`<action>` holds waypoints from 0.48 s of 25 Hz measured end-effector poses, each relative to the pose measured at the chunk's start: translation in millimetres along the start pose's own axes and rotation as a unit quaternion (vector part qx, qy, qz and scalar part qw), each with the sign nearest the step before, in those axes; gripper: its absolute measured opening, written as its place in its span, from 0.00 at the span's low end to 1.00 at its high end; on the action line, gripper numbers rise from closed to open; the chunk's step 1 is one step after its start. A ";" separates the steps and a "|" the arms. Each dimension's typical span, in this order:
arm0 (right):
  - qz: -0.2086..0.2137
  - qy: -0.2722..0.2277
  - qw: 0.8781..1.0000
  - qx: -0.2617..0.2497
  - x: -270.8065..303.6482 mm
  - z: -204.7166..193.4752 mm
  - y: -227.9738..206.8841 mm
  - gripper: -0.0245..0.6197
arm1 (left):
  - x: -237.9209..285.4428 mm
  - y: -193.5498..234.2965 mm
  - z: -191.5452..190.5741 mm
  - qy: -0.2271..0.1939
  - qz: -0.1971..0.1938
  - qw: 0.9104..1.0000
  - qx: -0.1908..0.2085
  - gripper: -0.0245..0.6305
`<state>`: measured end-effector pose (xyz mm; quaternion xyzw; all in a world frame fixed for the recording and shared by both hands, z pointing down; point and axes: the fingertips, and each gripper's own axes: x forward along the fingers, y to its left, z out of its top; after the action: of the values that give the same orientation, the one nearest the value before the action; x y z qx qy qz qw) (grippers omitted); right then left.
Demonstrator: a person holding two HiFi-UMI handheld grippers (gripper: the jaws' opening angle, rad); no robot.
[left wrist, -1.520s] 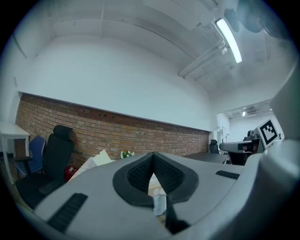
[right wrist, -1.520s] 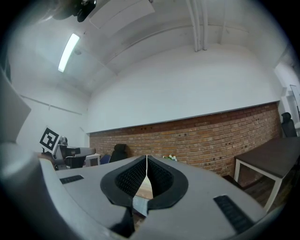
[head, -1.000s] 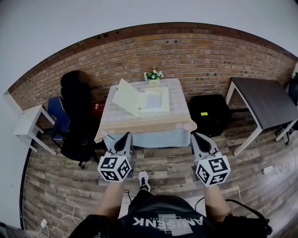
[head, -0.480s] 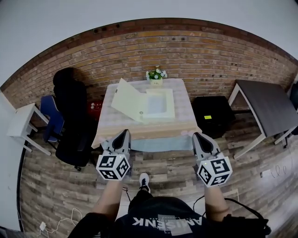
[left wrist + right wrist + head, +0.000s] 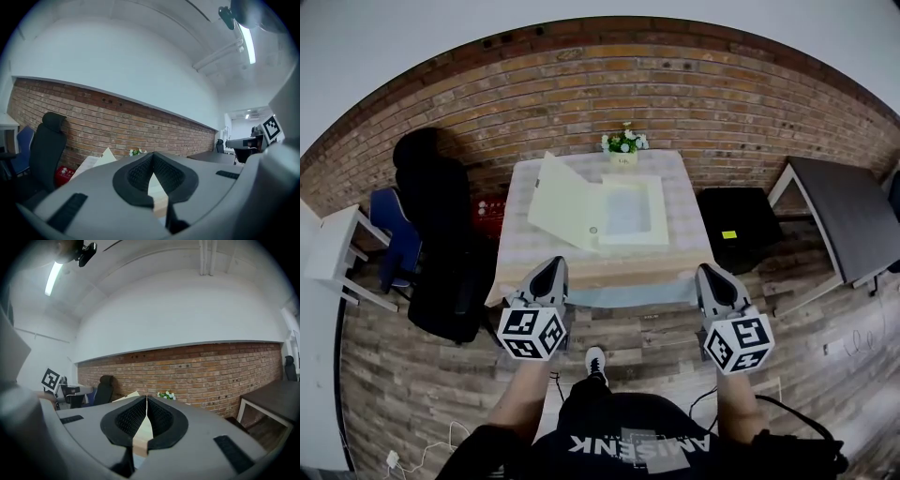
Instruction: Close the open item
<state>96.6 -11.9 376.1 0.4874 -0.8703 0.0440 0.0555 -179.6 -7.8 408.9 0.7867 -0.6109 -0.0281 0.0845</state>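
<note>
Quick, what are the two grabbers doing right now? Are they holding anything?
Left gripper: jaws closed, holding nothing.
Right gripper: jaws closed, holding nothing.

Only the white block lettering on your black top (image 5: 637, 441) can be read, upside down in the head view, roughly "AMISENK"; the small yellow label (image 5: 729, 234) on the black box-shaped case (image 5: 745, 214) is too small to read.

- Near strip of the table (image 5: 581, 272) is sitting bare, leaving a way in.
- Raised lid (image 5: 565, 202) is standing tilted across the left half.
- Flower pot (image 5: 623, 145) is crowding the far edge.
- Office chair (image 5: 441, 244) is blocking the left flank, black cabinet (image 5: 741, 230) the right.
</note>
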 end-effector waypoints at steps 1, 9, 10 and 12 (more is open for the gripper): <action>-0.002 0.004 1.000 -0.001 9.1 1.0 -0.2 0.10 | 6.5 7.3 0.7 0.001 -0.001 1.000 -0.003 0.06; -0.023 0.017 1.000 -0.004 74.8 9.9 -2.0 0.10 | 51.9 61.9 -1.7 0.014 -0.004 1.000 -0.009 0.06; -0.024 0.018 1.000 -0.003 83.0 10.3 -1.2 0.10 | 56.5 68.4 -1.9 0.015 -0.003 1.000 -0.008 0.06; -0.028 0.020 0.999 -0.003 99.5 10.6 -0.8 0.10 | 66.9 81.9 -2.0 0.017 -0.001 1.000 -0.008 0.06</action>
<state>45.1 -97.6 379.5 0.5101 -0.8554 0.0493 0.0759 -240.8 -91.8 428.6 0.7870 -0.6083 -0.0203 0.1011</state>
